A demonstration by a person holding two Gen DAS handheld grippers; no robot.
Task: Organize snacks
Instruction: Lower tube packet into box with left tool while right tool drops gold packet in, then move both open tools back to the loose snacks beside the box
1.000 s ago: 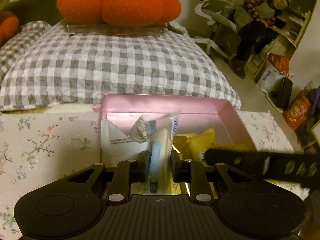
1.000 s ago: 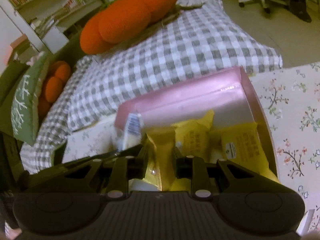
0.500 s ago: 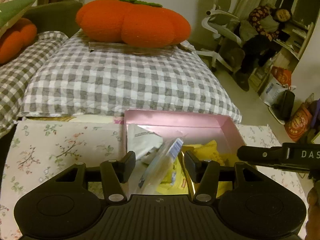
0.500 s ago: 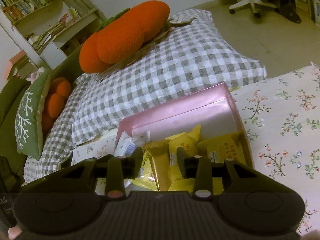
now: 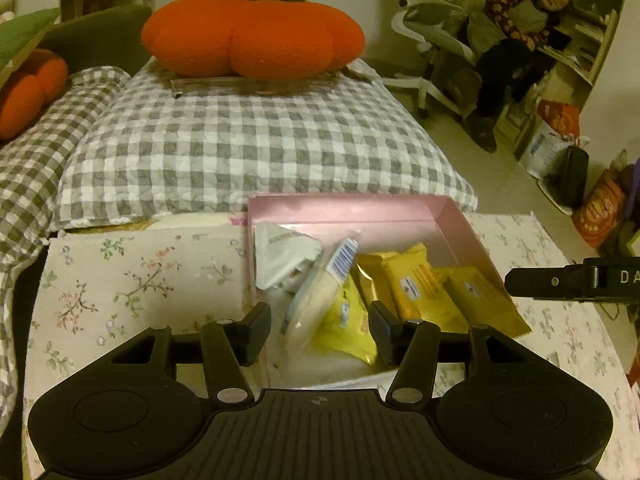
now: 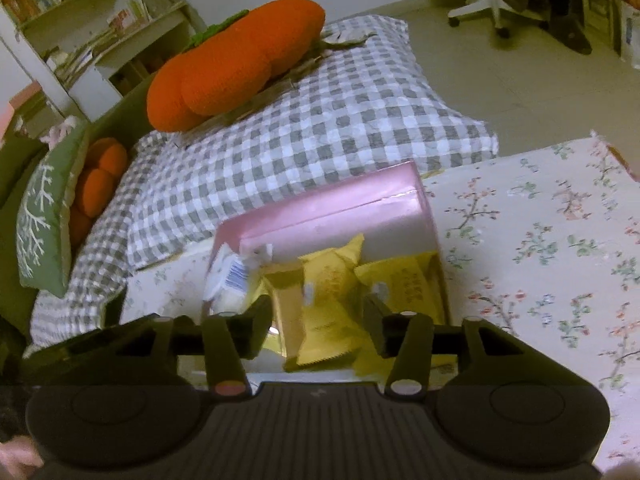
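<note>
1. The pink box sits mid-frame on the floral cloth, its far wall against the grey checked cushion; an orange pumpkin pillow rests on top of that cushion in the upper centre.
2. Inside the box, a white wrapper lies at the left, a pale barcoded packet leans across the middle, and yellow snack packs fill the right half; one yellow pack overhangs the box's near right corner.
3. The left gripper has its jaws spread wide and holds nothing, hanging just short of the packets.
4. The right gripper is likewise spread apart with nothing between its fingers, above the yellow packs at the box's near edge.
5. In the left view, the right tool's black body juts in at the right edge, over the cloth beside the box.
6. Bare cloth lies lower left and right of the box.
7. Readable writing: "DA" in white on that black body; the packet print is too blurred to read, perhaps a logo.
</note>
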